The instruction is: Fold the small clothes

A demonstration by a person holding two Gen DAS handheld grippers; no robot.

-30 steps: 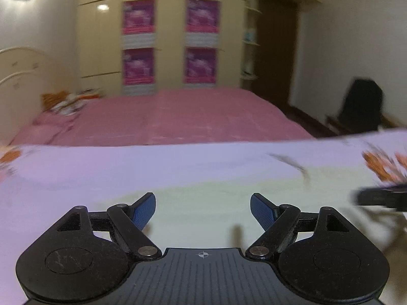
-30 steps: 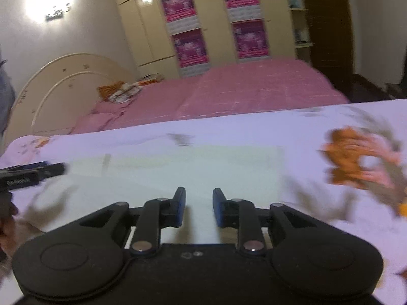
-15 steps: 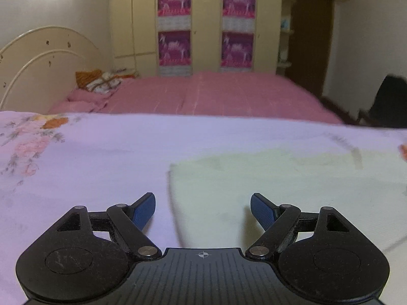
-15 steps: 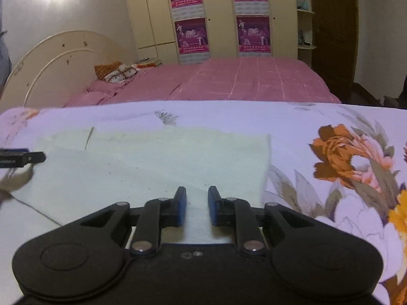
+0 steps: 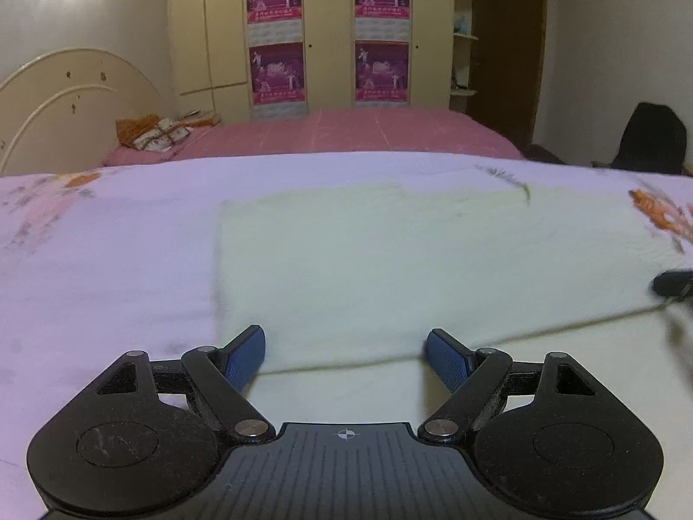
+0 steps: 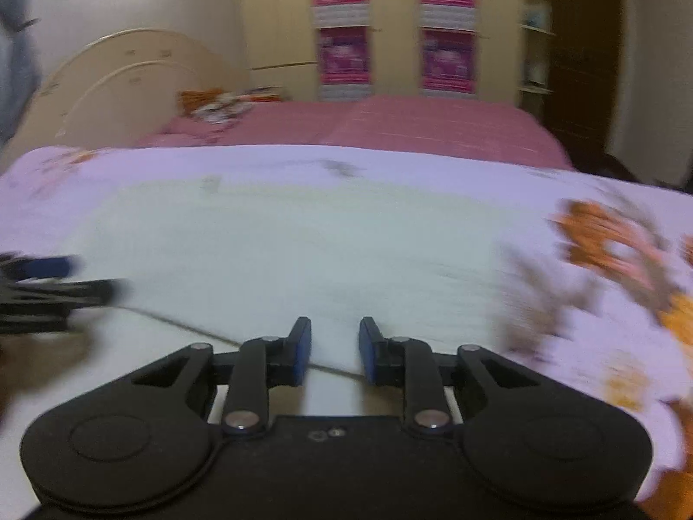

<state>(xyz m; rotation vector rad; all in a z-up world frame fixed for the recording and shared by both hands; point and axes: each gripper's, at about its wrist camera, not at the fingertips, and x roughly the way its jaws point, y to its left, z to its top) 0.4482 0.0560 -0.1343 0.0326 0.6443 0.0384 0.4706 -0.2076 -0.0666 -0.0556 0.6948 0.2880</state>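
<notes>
A pale cream garment lies flat on the lilac floral sheet; its near edge runs just in front of both grippers. My left gripper is open wide and empty over the garment's near left part. My right gripper is open with a narrow gap and empty, at the garment's near edge. The right view is motion-blurred. The left gripper's fingers show at that view's left edge, and the right gripper's tip shows at the left view's right edge.
The floral sheet has orange flower prints at the right. Behind it lies a pink bed with a cream headboard and a pillow. A wardrobe with pink posters stands at the back. A dark chair is at the right.
The left gripper has swung right, so the garment's left edge now lies left of centre. The right gripper's jaws have opened a little and its view has shifted and blurred.
</notes>
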